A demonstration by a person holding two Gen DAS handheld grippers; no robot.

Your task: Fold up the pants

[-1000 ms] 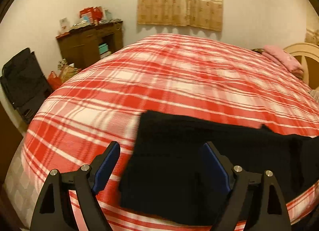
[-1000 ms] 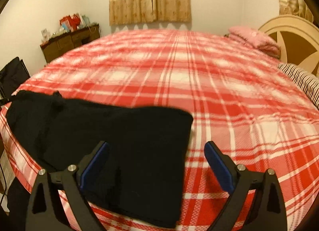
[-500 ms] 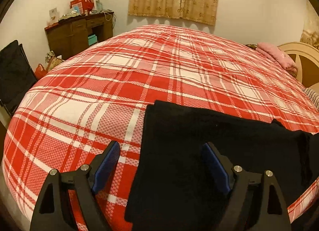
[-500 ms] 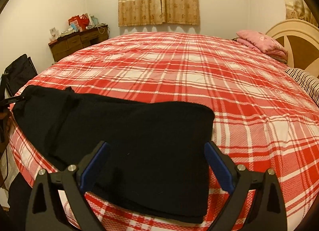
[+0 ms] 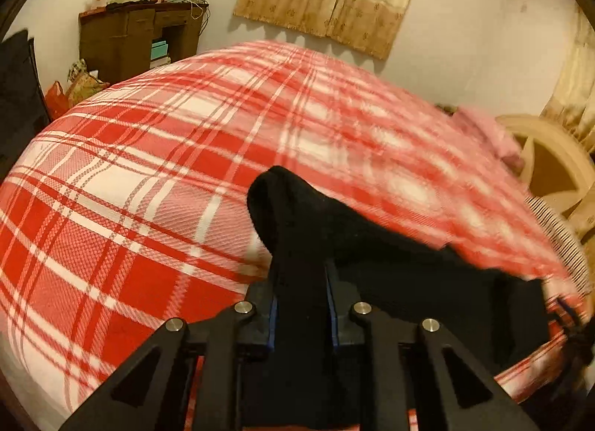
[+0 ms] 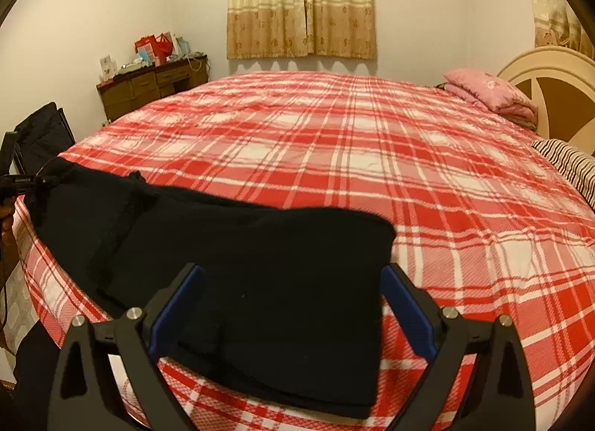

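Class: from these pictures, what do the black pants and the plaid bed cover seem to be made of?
Pants: probably a soft knit or fleece; matte black, fuzzy edges, bunching limply in the left tool.
Bed cover: likely woven cotton or flannel; a fine checked weave shows in the red squares, no sheen.

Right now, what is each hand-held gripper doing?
Left hand-held gripper: shut on the black pants.
Right hand-held gripper: open, holding nothing, above the pants.

A wide bed with a red-and-white plaid blanket [image 6: 372,170] carried black knit pants [image 6: 260,274] along its near edge, a folded pink quilt [image 6: 487,92] by the headboard, and a striped pillow [image 6: 569,163] at the right.
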